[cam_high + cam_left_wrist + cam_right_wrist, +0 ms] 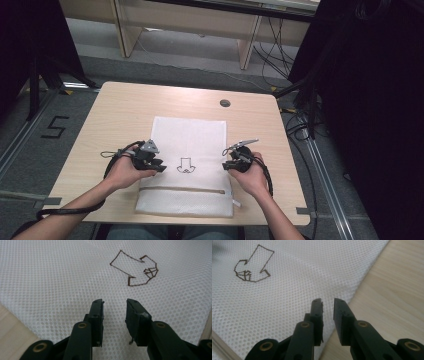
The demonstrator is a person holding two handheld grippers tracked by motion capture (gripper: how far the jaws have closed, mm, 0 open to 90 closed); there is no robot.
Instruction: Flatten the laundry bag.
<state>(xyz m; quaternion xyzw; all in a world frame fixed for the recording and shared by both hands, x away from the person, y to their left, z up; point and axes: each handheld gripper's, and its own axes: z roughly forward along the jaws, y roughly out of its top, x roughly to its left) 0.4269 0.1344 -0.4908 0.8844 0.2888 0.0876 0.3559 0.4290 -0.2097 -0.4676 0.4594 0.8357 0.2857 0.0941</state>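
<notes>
mesh laundry bag (189, 137), white, lying flat at the centre of the frame on the wooden table (115, 112) in the high view; a zipper band crosses its lower part, and a hand-drawn arrow (185, 165) sits mid-bag. left gripper (150, 159): at the bag's left edge, jaws apart over the mesh, nothing between them. right gripper (236, 161): at the bag's right edge, jaws apart by a narrow gap, over the border where mesh meets table. grommet (225, 103): round, in the table's upper right.
</notes>
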